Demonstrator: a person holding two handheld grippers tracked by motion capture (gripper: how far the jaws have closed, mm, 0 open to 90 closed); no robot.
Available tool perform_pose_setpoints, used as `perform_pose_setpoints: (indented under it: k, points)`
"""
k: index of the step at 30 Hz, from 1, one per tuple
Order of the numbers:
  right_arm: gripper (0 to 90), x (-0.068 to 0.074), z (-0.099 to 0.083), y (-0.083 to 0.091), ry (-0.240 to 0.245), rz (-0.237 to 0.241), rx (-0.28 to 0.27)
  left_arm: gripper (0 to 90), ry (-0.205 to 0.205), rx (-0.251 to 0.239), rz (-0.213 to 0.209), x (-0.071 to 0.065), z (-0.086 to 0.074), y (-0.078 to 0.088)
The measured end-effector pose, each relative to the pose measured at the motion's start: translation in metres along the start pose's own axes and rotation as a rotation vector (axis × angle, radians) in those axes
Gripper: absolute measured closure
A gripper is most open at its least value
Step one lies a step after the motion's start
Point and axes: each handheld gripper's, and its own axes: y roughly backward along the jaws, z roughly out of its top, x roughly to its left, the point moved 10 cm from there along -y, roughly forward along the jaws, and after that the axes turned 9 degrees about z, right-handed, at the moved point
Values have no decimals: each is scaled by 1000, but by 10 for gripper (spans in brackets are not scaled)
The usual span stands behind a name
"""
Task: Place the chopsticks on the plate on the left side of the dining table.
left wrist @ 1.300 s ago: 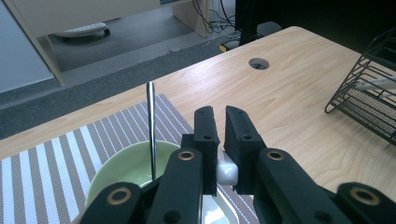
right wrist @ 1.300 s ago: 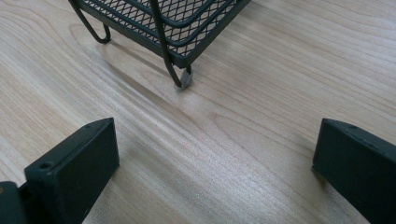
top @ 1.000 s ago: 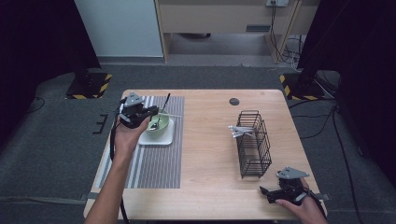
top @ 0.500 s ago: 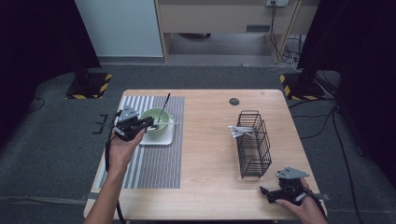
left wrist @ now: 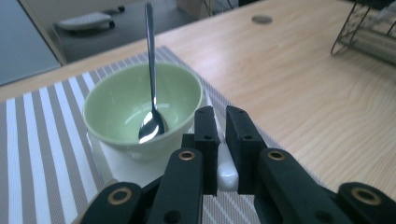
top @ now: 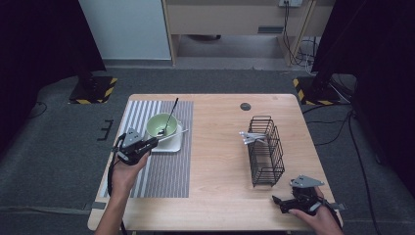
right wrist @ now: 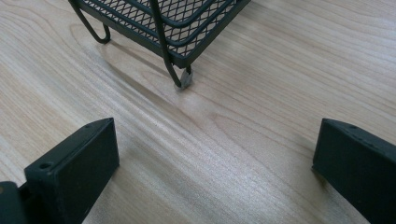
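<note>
A pale green bowl (top: 163,125) (left wrist: 140,105) stands on a white square plate (top: 172,144) (left wrist: 119,163), with a metal spoon (top: 169,117) (left wrist: 152,93) leaning in it. My left gripper (top: 150,142) (left wrist: 222,135) is low at the plate's near-left side, its jaws shut to a thin slit. The plate's white corner shows through that slit; I cannot tell whether it is pinched. My right gripper (top: 280,202) (right wrist: 215,163) rests on the table's front right with its jaws wide open and only bare wood between them.
A grey striped mat (top: 169,171) lies under the plate. A black wire rack (top: 266,149) (right wrist: 187,28) (left wrist: 369,28) stands right of centre, with silvery cutlery (top: 252,137) across its left side. A dark round cap (top: 245,106) sits near the far edge.
My left gripper has come down and toward the near left, from over the bowl to the plate's near edge. The right gripper and the bowl have stayed put.
</note>
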Motion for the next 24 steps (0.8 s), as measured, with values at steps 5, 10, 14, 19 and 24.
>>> perform_pose_setpoints:
  k: [5,10,14,19,24]
  points:
    - [3,0,0,0,0,0,0,829,2,21,-3,0,-13,0]
    - [3,0,0,0,-3,1,1,829,15,40,-15,1,-24,-1]
    - [3,1,-1,1,1,1,1,829,5,74,-22,2,-37,-4]
    - [3,1,-1,1,3,2,0,829,-30,103,-24,0,-45,-8]
    - [3,1,-1,1,1,4,2,828,-48,141,-35,-1,-56,-14]
